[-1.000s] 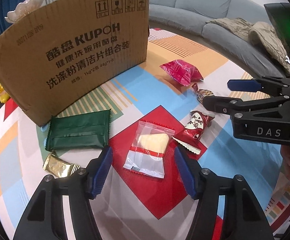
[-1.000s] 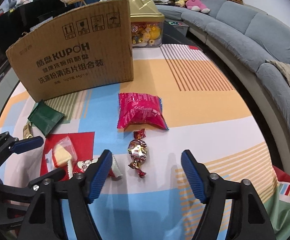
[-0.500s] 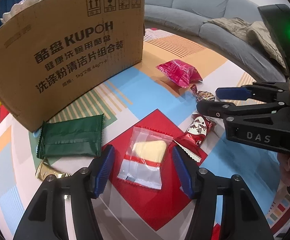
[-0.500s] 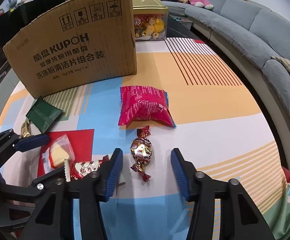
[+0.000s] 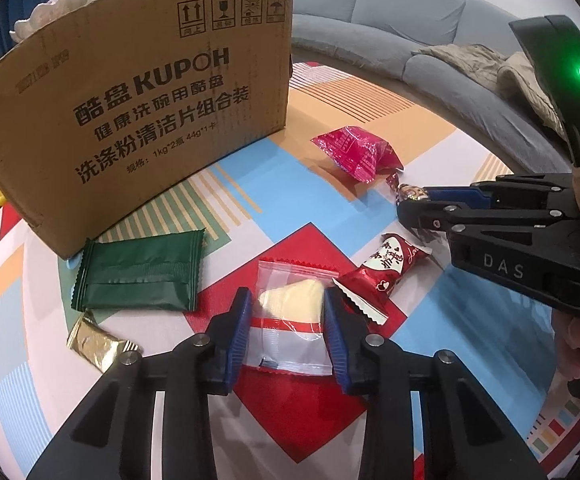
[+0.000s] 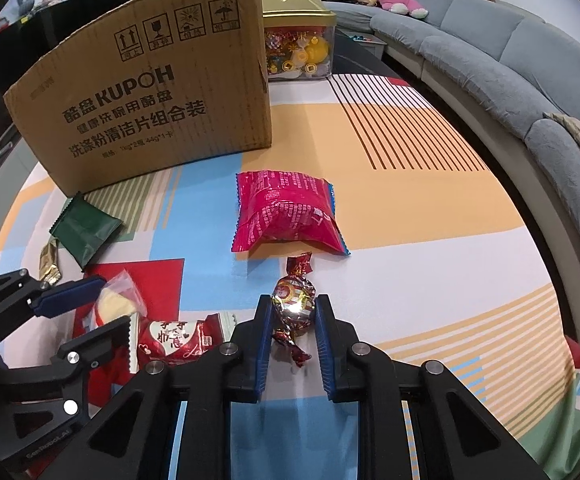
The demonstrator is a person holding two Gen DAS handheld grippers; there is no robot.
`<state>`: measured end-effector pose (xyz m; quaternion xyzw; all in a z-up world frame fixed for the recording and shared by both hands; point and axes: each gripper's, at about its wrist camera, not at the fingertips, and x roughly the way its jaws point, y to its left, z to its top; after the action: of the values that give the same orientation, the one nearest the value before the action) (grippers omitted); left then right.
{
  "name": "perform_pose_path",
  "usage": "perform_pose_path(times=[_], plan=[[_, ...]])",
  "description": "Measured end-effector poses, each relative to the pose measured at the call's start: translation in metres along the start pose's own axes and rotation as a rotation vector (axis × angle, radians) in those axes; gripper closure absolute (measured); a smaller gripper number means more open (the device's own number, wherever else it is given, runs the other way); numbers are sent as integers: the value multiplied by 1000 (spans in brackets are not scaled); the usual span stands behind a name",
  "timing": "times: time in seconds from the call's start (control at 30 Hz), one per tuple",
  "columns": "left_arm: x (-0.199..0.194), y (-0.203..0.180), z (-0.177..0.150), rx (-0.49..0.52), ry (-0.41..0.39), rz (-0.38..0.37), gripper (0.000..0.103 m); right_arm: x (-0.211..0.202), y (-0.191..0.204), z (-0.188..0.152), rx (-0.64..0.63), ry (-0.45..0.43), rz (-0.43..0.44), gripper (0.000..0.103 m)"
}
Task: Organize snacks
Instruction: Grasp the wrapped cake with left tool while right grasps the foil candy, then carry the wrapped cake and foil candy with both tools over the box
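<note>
Both grippers point toward the cardboard box [image 6: 145, 96]: the right gripper [image 6: 293, 316] clamps the foil-wrapped candy [image 6: 293, 304] lying lengthwise boxward, while the left gripper [image 5: 285, 320], just closing, brackets the clear cake packet [image 5: 290, 320].

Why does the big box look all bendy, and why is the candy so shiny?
Left wrist view: the fisheye lens bows the cardboard box's straight edges and darkens the picture's corners. Right wrist view: same bend, and the foil candy between the right gripper's jaws throws back a white glare spot from the room light.
</note>
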<state>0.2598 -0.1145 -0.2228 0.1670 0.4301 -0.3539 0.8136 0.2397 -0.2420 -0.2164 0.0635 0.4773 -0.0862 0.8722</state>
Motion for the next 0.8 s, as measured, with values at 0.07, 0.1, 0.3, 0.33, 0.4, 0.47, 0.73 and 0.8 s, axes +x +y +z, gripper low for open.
perform_pose_path(times=[0.07,0.1,0.3,0.33,0.4,0.47,0.73,0.8], plan=[[-2,2,-3,-9,1,4,69,-2,1,0,-3,-5,0,81],[-3,3,-4,-13,2,9,69,-4,1,0,-5,-8,0,81],[-15,2,-10,-36,-6,26,70,-15,5,0,-15,-26,5,81],[-19,2,-10,-39,-10,31,70,-17,5,0,-16,-31,5,81],[-24,2,-11,-47,-17,41,70,-21,6,1,-19,-39,7,81],[-29,2,-11,-58,-23,52,70,-25,6,1,-21,-47,8,81],[-48,3,-9,-109,-41,103,70,-43,8,4,-29,-84,13,81],[-53,3,-8,-124,-47,117,70,-47,7,4,-31,-90,15,81]])
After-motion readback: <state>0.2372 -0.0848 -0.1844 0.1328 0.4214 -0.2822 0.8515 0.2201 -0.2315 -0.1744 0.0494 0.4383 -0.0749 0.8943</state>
